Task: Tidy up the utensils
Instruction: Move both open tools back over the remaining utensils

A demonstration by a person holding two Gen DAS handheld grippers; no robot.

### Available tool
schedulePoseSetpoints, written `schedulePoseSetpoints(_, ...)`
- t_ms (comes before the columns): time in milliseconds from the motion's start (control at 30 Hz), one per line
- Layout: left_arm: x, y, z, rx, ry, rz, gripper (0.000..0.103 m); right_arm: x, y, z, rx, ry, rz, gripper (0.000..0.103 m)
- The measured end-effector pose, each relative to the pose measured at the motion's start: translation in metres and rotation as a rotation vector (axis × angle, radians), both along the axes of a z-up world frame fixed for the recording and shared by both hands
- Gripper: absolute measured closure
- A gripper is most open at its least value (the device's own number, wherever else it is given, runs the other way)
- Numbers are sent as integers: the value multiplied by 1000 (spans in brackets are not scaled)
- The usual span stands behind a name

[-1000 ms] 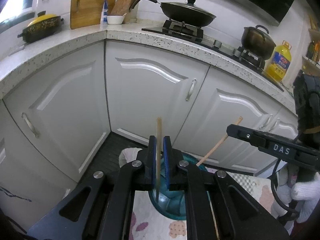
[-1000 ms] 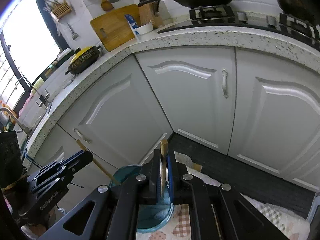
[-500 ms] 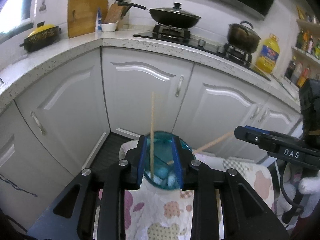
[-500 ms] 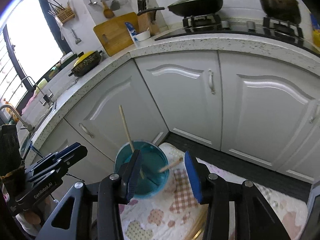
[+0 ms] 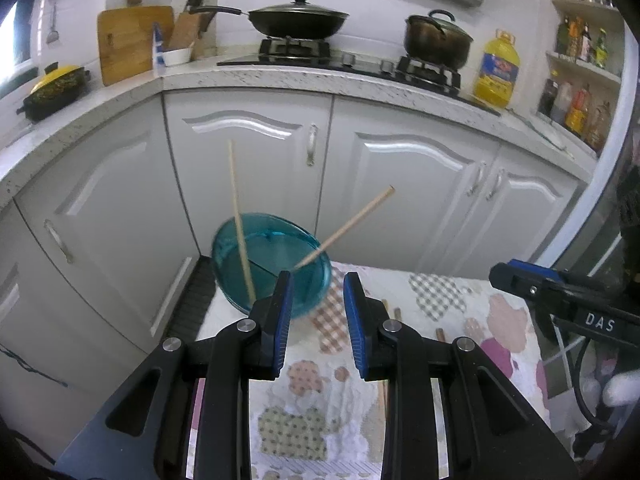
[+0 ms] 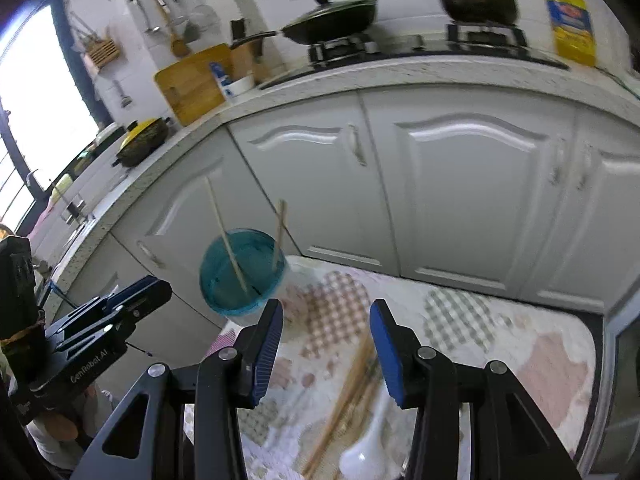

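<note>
A teal cup (image 5: pixel 224 268) (image 6: pixel 216 292) stands at the far left corner of a patchwork cloth (image 5: pixel 452 304). Two wooden chopsticks lean in it, one steep at the left (image 5: pixel 239 216) (image 6: pixel 224 236), one slanting right (image 5: pixel 348 224) (image 6: pixel 281 232). My left gripper (image 5: pixel 318 278) is open just in front of the cup, with nothing between its blue pads. My right gripper (image 6: pixel 327 305) is open too, back from the cup and over the cloth. Below it lie several loose chopsticks (image 6: pixel 352 380) and a white spoon (image 6: pixel 362 450).
White cabinet doors (image 5: pixel 256 168) rise close behind the cloth-covered table. A stone counter above carries a wok (image 5: pixel 298 20), a pot (image 5: pixel 436 40) and an oil bottle (image 5: pixel 496 72). The right gripper's body (image 5: pixel 560 300) shows at the right edge of the left wrist view.
Both grippers were shut on a chopstick each over the cup. Both have opened, the chopsticks now lean in the cup, and both grippers have drawn back from it.
</note>
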State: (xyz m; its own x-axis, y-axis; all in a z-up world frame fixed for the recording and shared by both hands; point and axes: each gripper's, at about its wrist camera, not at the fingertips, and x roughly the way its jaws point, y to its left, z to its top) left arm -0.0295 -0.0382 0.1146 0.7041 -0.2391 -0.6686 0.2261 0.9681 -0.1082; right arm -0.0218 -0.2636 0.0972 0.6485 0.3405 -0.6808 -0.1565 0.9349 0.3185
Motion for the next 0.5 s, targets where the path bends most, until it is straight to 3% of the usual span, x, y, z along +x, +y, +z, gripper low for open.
schedulePoseSetpoints(200,-9,-16,-9,5,22,-31,78,-32,-19,-10,-41,10,-57,57)
schedulePoseSetpoints(333,-13,-28,-15,12,34,-58,78,-47,-27,-14,-75,3,-82,42)
schedulePoseSetpoints(500,-12,-35,-26,7,67,-84,78,-57,-36,-25,-107,37,-92,42)
